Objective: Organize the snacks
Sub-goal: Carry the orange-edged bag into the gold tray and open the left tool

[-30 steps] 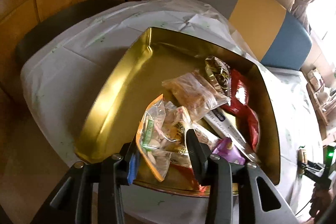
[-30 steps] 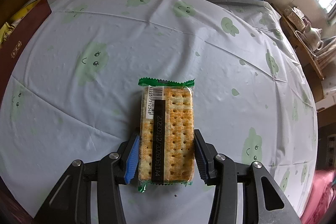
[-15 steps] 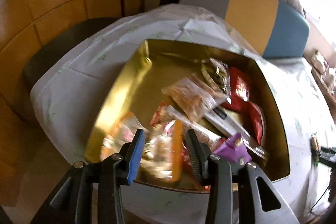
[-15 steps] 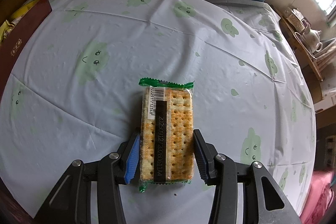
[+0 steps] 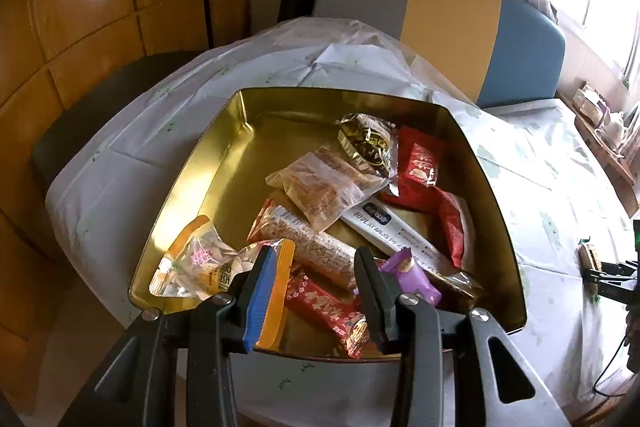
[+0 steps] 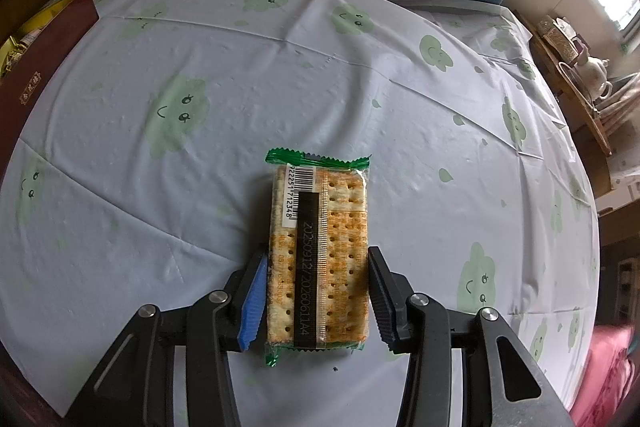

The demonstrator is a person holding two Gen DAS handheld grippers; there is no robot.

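The left gripper [image 5: 316,287] is held above the near edge of the gold-coloured rectangular metal tin [image 5: 192,183], its fingers spread and nothing pinched between them. Inside the tin a loose heap of snacks is seen: a clear bag with orange edges [image 5: 200,263] at the near left corner, a clear bag of brown crumbly pieces [image 5: 324,183], a long speckled bar in clear wrap [image 5: 308,243], red packets [image 5: 420,163] and a purple packet [image 5: 408,275]. The right gripper [image 6: 316,301] is positioned over the pale blue tablecloth with green cloud faces [image 6: 180,115] that covers the surface. Its fingers are spread on either side of the green-edged clear packet of square crackers [image 6: 320,255], which lies flat on the cloth with the barcode side up; a narrow gap is visible at each side, so no grip is judged to be made yet. The packet lies well apart from the tin. Several faults are to be expected from here. If the fingers are closed too hard, the brittle crackers may be cracked. If they are closed too lightly, the smooth film may slip out during the lift. If the fingertips are dragged low, the thin cloth may be bunched or pulled along. On delivery, the packet may be caught on the tin wall or left perched on the uneven heap.
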